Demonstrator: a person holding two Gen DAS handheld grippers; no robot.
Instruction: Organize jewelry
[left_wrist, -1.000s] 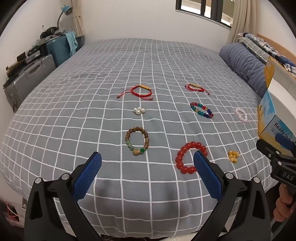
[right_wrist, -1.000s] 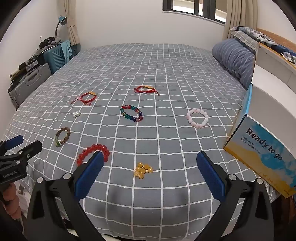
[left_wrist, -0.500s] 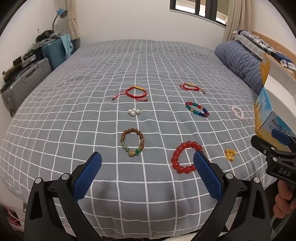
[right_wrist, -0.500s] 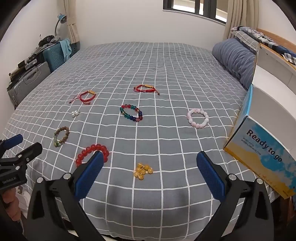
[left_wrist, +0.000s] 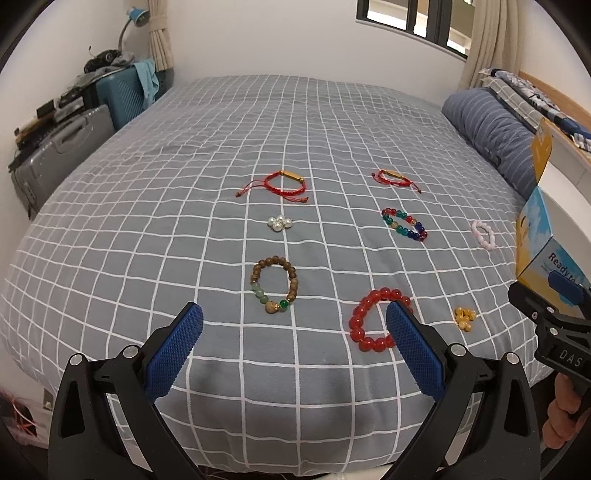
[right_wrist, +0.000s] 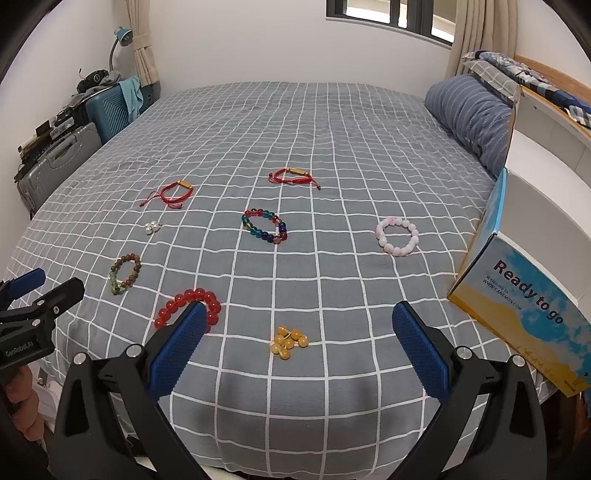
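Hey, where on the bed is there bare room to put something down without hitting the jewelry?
The far half of the bed, beyond the two red cord bracelets, is bare. So is the left side, past the pearl cluster and wooden bead bracelet. Crowded: the near middle, from the red bead bracelet to the pink bracelet.
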